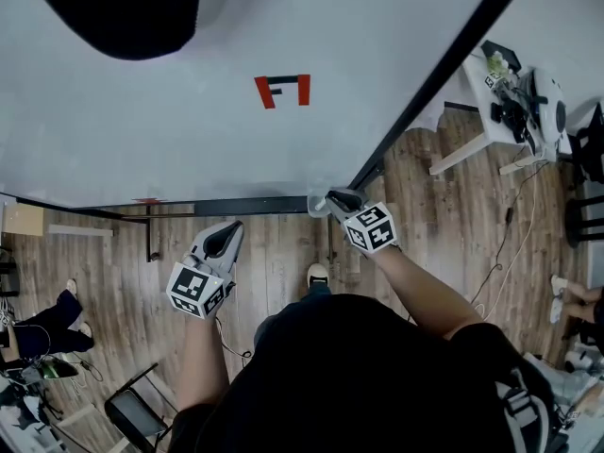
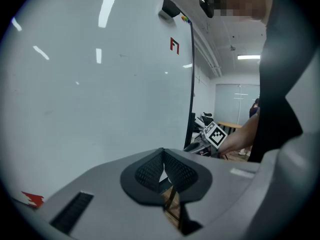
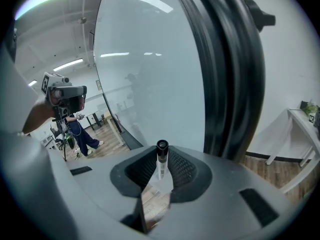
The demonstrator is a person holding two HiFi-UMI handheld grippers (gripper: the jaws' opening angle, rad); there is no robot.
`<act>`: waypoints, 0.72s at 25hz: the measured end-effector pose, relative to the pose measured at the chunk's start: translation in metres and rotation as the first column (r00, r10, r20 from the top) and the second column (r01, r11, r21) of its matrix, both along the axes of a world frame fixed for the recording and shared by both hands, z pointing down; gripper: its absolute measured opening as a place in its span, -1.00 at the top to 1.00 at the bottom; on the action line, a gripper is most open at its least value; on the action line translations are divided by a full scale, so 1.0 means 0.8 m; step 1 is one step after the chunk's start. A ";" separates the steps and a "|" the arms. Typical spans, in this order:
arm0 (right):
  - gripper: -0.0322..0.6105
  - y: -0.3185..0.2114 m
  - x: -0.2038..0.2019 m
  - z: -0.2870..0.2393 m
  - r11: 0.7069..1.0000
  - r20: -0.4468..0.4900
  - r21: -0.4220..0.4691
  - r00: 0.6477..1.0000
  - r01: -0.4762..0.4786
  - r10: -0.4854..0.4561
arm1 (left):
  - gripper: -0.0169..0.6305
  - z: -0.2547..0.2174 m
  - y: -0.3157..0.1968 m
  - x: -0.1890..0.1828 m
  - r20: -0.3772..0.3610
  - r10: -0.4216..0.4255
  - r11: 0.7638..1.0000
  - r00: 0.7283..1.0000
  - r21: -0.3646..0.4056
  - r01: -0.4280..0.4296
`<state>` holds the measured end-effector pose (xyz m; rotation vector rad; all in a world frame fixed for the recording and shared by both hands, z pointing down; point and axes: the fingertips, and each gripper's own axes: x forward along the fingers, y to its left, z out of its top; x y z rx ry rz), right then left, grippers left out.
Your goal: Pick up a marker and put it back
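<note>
A white marker [image 3: 161, 160] with a black cap stands upright between the pads of my right gripper [image 3: 161, 173], which is shut on it. In the head view the right gripper [image 1: 332, 201] sits at the lower right corner of the whiteboard [image 1: 189, 130], by its black frame. My left gripper [image 1: 224, 238] hangs just below the board's bottom edge, to the left of the right one. In its own view the left gripper [image 2: 162, 170] has its pads meeting at the tip with nothing between them, and it faces the white board surface.
A red mark [image 1: 281, 91] sits on the whiteboard. A black frame bar [image 1: 425, 92] runs along its right side. A white table [image 1: 483, 138] with equipment stands at the far right. A person's legs [image 1: 47, 324] and a dark chair [image 1: 132, 413] are on the wooden floor at left.
</note>
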<state>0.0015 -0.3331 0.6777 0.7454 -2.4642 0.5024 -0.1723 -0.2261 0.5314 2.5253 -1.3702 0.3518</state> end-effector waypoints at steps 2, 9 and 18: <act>0.70 0.002 0.003 0.002 1.000 -0.018 0.001 1.000 0.001 -0.001 | 0.91 -0.001 0.002 0.001 -0.001 0.002 1.000 1.000 0.002 -0.002; 0.62 0.006 0.020 0.001 1.000 -0.060 0.004 0.998 -0.022 0.023 | 0.91 -0.009 0.018 0.005 0.002 0.008 1.000 1.000 0.010 -0.008; 0.57 0.010 0.046 -0.022 0.996 -0.048 0.043 0.996 -0.075 0.077 | 0.91 -0.026 0.034 0.007 0.013 0.018 0.999 1.000 0.034 -0.018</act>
